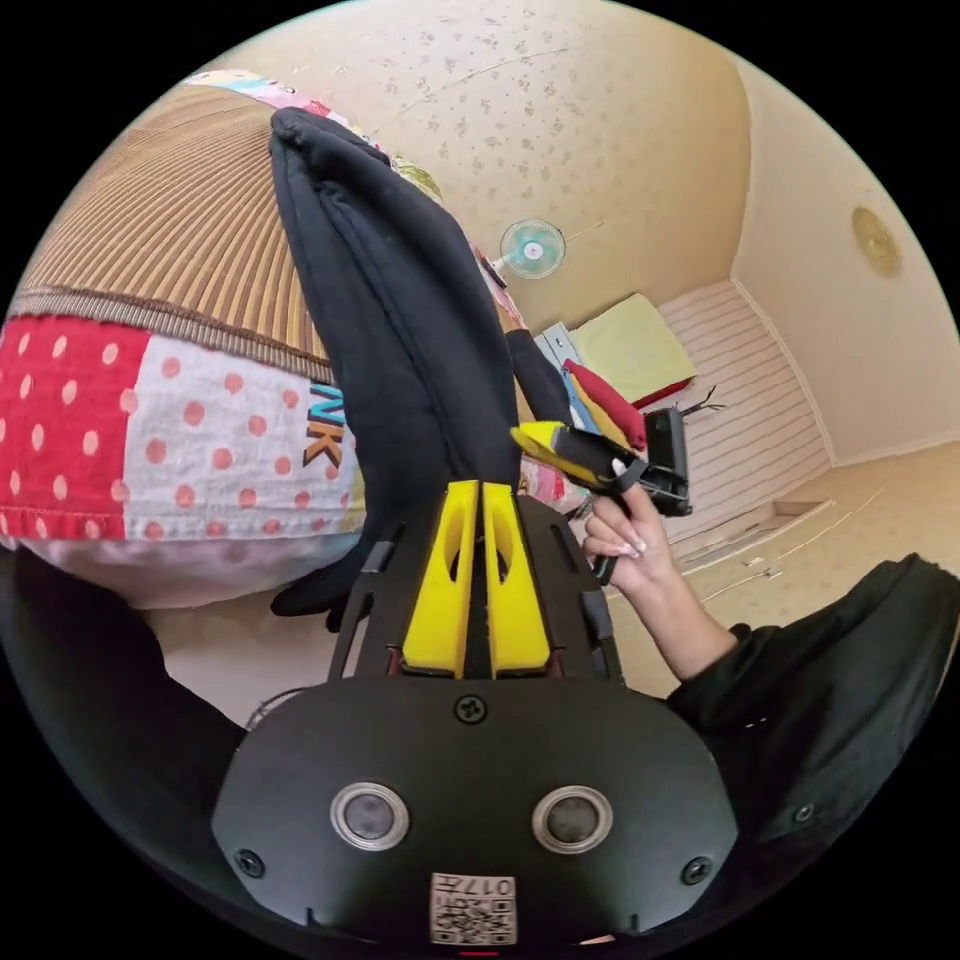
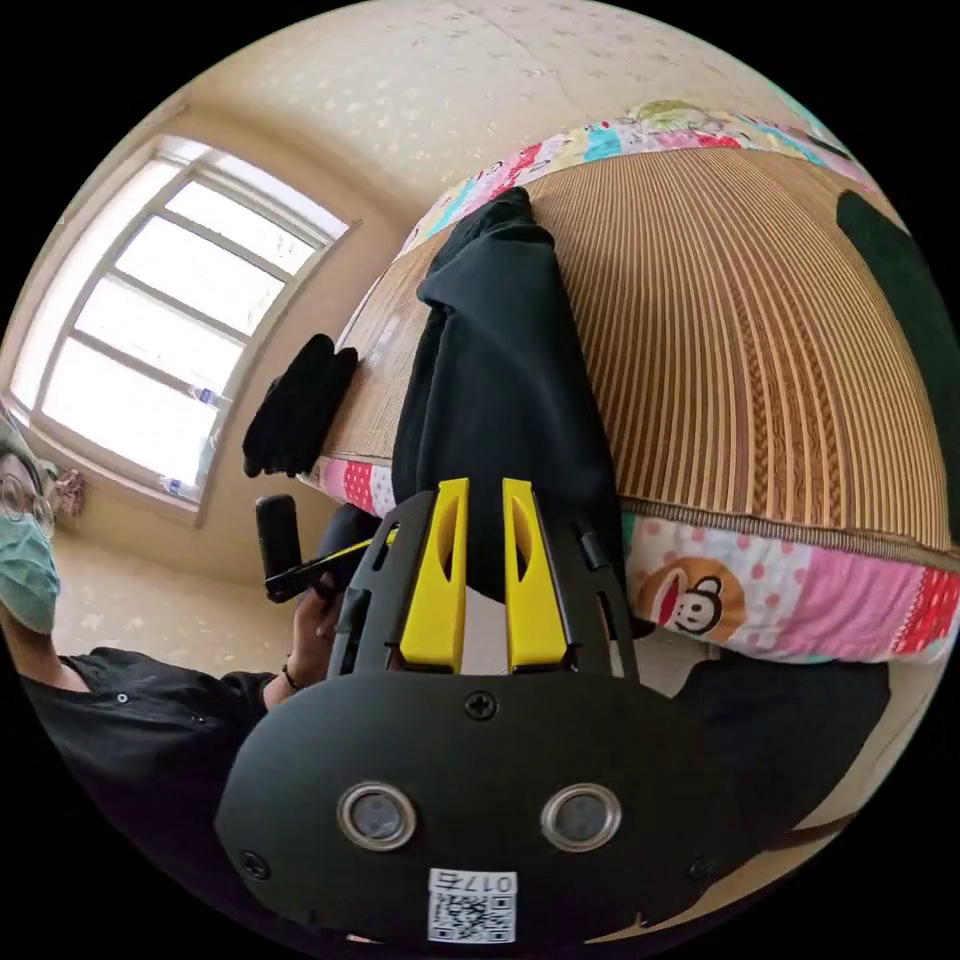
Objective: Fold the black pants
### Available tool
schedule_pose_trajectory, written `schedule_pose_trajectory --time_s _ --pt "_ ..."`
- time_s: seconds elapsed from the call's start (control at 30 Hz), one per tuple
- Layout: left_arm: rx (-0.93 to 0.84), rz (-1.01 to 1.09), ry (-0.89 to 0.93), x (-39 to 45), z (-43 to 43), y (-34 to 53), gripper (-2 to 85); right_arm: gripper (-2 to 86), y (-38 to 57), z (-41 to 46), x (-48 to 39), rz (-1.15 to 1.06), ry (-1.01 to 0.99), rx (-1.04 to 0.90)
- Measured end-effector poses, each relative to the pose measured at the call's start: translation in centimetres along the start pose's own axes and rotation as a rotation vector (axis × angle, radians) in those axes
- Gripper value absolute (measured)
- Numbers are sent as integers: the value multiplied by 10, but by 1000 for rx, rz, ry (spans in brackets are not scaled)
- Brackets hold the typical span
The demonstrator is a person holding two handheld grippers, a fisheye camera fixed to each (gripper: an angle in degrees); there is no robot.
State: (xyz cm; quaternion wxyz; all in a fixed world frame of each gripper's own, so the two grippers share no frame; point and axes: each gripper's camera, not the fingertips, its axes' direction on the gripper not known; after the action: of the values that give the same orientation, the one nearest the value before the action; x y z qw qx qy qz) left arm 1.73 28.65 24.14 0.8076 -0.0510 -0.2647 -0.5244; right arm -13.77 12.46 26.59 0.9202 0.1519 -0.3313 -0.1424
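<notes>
The black pants (image 1: pixel 400 330) hang folded lengthwise over the edge of a bed, one end lying on the striped bamboo mat (image 1: pixel 170 230). My left gripper (image 1: pixel 479 487) is shut on the lower end of the fabric, its yellow jaws almost touching. The right gripper (image 1: pixel 532 437), held in a hand (image 1: pixel 630 545), grips the pants beside it. In the right gripper view the pants (image 2: pixel 500 370) run from my right gripper (image 2: pixel 485 485) up across the mat (image 2: pixel 740 330). The right gripper's jaws press on a thicker fold. The left gripper (image 2: pixel 345 553) is to the left.
A patchwork quilt (image 1: pixel 200 440) hangs below the mat at the bed's edge. Another black garment (image 2: pixel 298 405) lies at the bed's window side, and a dark cloth (image 2: pixel 900 270) at its far right. A person in a black top (image 2: pixel 130 710) stands close. Folded coloured clothes (image 1: pixel 610 395) and a wall fan (image 1: pixel 532 248) are behind.
</notes>
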Motion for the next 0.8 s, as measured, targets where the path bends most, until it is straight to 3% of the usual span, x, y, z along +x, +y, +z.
schedule_pose_trajectory --time_s 0.1,0.17,0.3,0.47,0.57,0.7,0.8 --pt "15 125 43 32 -26 10 -6 64 13 -30 5 -16 30 48" --pt "0 171 -41 49 -38 13 -5 69 18 -42 -2 -69 66 61" --pt "-218 34 -213 35 -25 8 24 74 29 -40 -11 -170 154 38" --pt "-19 20 -294 26 -24 20 65 77 39 -21 -11 -238 113 40" --pt "14 46 -373 22 -15 24 85 81 44 -7 -15 -287 80 28" --pt "82 118 -261 20 -10 33 83 90 56 0 -23 -344 59 29" --pt "68 119 -218 15 -5 36 68 84 62 -7 -31 -371 174 62"
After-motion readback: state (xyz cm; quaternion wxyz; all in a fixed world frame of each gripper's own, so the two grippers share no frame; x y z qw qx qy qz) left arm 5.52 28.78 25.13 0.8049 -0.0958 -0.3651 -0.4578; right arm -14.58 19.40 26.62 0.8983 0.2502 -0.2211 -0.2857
